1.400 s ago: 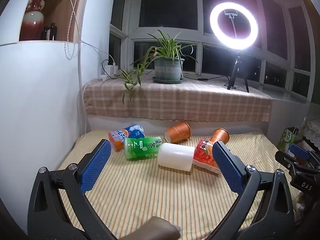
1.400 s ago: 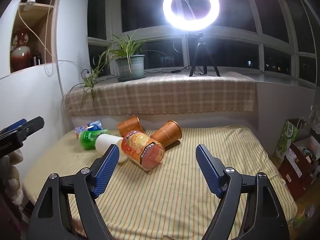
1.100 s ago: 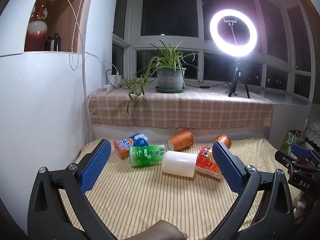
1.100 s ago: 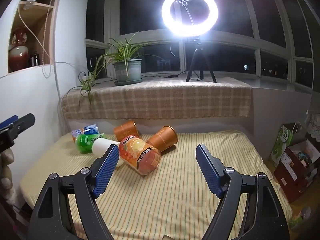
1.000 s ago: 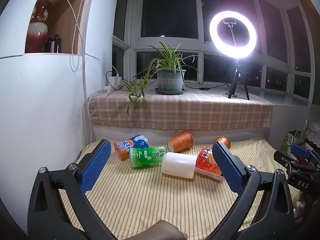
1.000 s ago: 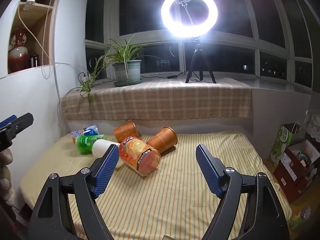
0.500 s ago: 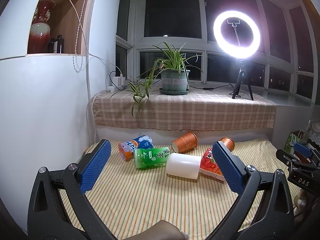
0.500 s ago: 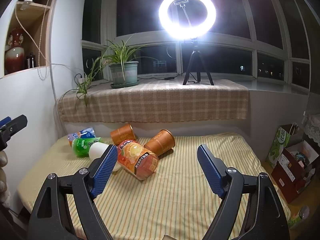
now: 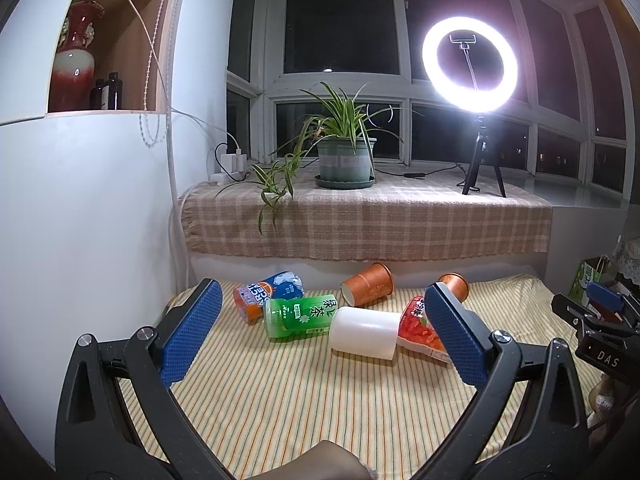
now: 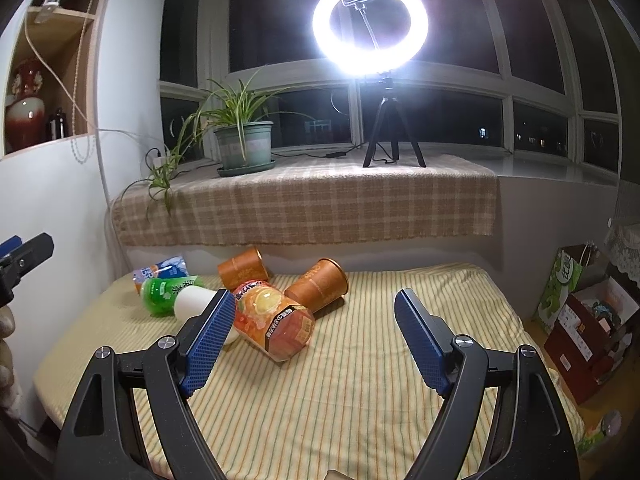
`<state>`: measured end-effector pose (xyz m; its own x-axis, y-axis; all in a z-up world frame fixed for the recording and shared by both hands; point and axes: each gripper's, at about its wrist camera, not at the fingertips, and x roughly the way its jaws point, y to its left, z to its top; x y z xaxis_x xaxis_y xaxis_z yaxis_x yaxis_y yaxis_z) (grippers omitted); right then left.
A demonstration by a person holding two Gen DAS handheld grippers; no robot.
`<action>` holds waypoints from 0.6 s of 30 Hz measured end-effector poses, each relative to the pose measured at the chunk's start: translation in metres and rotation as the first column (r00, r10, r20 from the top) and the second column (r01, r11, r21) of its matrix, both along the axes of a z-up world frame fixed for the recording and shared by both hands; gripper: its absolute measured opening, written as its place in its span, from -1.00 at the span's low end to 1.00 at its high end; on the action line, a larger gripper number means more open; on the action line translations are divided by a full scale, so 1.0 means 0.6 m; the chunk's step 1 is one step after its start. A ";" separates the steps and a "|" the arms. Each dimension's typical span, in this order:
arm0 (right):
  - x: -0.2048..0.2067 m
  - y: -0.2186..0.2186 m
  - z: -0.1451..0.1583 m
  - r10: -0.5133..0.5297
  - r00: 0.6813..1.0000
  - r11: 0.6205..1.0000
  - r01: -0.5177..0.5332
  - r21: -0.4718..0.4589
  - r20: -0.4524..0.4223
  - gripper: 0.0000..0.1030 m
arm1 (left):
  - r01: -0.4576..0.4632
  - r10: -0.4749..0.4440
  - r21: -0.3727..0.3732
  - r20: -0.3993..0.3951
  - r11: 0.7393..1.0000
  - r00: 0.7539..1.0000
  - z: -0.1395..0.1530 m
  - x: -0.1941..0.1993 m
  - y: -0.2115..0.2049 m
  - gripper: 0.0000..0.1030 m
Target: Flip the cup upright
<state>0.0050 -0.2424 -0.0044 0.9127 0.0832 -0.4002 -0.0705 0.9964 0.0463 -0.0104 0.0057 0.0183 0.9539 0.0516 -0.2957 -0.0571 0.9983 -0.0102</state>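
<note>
On the yellow striped bedcover (image 9: 304, 392), six paper cups are all lying toppled around twelve o'clock; both the left gripper (image 9: 320, 332) and the right gripper (image 10: 314, 338) are hovering wide open, gripping nothing, so flipping is not yet starting.

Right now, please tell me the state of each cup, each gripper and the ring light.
Blue and orange cup: lying on its side.
Green cup: lying on its side.
White cup: lying on its side.
Orange fruit-print cup: lying on its side.
Two copper cups: both on their sides.
Left gripper: open, empty.
Right gripper: open, empty.
Ring light: switched on.
</note>
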 end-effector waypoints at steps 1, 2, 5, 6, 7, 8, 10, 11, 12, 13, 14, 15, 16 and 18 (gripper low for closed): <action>0.000 -0.001 0.000 -0.002 1.000 1.000 0.002 0.003 0.000 0.59 | -0.001 0.001 -0.001 -0.001 1.000 1.000 0.000 0.001 -0.002 0.99; 0.001 -0.001 0.000 -0.003 1.000 1.000 0.003 0.004 0.000 0.59 | -0.001 0.001 -0.001 0.000 1.000 1.000 0.000 0.000 -0.002 0.99; 0.001 -0.001 0.000 -0.005 1.000 1.000 0.005 0.004 0.000 0.59 | -0.002 0.002 0.001 0.000 1.000 1.000 0.000 0.001 -0.004 0.99; 0.002 -0.001 0.000 -0.005 1.000 1.000 0.005 0.002 -0.001 0.59 | -0.001 0.001 0.001 -0.001 1.000 1.000 -0.001 0.001 -0.004 0.99; 0.002 -0.001 0.000 -0.006 1.000 1.000 0.006 0.001 -0.002 0.59 | -0.001 0.001 0.000 -0.001 1.000 1.000 0.001 0.001 -0.004 0.99; 0.003 -0.001 0.000 -0.004 1.000 1.000 0.004 0.002 -0.002 0.59 | -0.001 0.001 0.001 -0.001 1.000 1.000 0.000 0.001 -0.004 0.99; 0.002 -0.001 0.001 -0.004 1.000 1.000 0.004 0.003 -0.002 0.59 | -0.003 0.003 0.001 -0.001 1.000 1.000 0.001 0.001 -0.004 0.99; 0.002 -0.001 0.001 -0.004 1.000 1.000 0.004 0.003 -0.001 0.59 | -0.003 0.003 0.000 -0.002 1.000 1.000 0.001 0.001 -0.004 0.99; 0.002 -0.001 0.000 -0.003 1.000 1.000 0.003 0.003 -0.001 0.59 | -0.003 0.003 -0.001 -0.002 1.000 1.000 0.000 0.002 -0.004 0.99; 0.002 -0.001 0.000 -0.003 1.000 1.000 0.003 0.002 -0.001 0.59 | -0.004 0.004 0.001 -0.002 1.000 1.000 0.000 0.003 -0.007 0.99; 0.002 -0.001 0.000 -0.003 1.000 1.000 0.003 0.002 -0.001 0.59 | -0.004 0.004 0.001 -0.002 1.000 1.000 0.000 0.002 -0.006 0.99; 0.002 -0.001 0.000 -0.003 1.000 1.000 0.003 0.002 -0.002 0.59 | -0.003 0.003 0.001 -0.002 1.000 1.000 0.000 0.002 -0.006 0.99; 0.002 -0.001 0.000 -0.002 1.000 1.000 0.002 0.001 -0.003 0.59 | -0.003 0.003 0.001 -0.003 1.000 1.000 0.000 0.003 -0.006 0.99; 0.003 0.000 0.000 -0.001 1.000 1.000 0.001 0.000 -0.005 0.59 | -0.002 0.002 0.001 -0.002 1.000 1.000 0.000 0.002 -0.006 0.99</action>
